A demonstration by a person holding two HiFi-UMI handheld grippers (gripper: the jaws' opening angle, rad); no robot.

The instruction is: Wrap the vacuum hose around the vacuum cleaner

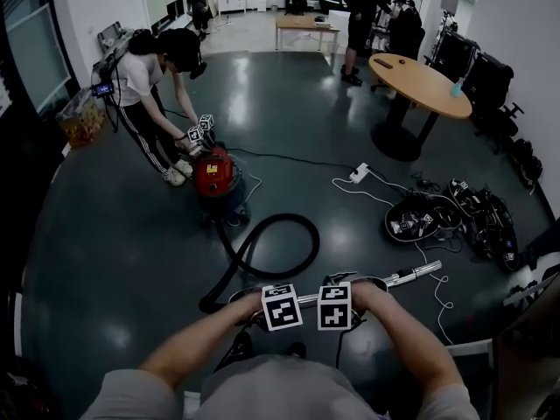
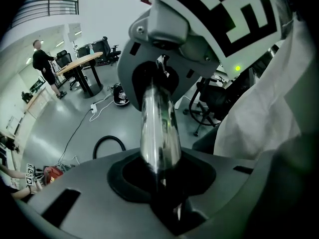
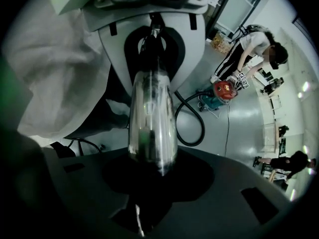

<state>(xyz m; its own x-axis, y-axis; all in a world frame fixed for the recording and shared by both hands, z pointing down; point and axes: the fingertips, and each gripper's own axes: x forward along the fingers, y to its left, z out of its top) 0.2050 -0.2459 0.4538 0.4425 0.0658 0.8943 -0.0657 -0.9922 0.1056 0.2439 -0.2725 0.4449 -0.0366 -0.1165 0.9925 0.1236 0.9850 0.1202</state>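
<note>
- The left claw is closed round the shiny metal wand of the vacuum, and the tube runs straight out between its jaws.
- The right claw sits just beside it on the same wand and faces the left one. Its jaws are also closed round the tube, though it looks a looser hold than the left's.
- I judge the two close grips are there to carry the stiff wand level and steer it as one piece, since the hose can only follow where the wand goes.
- In the head view the wand pokes out to the right past both marker cubes, level above the dark floor in front of the wearer's body.
- The black vacuum hose lies slack on the floor in one wide loop, running away from the wand end towards the machine. None of it is wrapped yet.
- The red vacuum cleaner stands well apart from the claws, at the far end of that loop.
- A second person bends over the cleaner with their own pair of marked grippers on its top, probably steadying it.
- By my reading the task has barely begun. The wand must be brought over to the cleaner before the hose can be wound.
- A white power strip and its cable lie to the right, clear of the hose.
</note>
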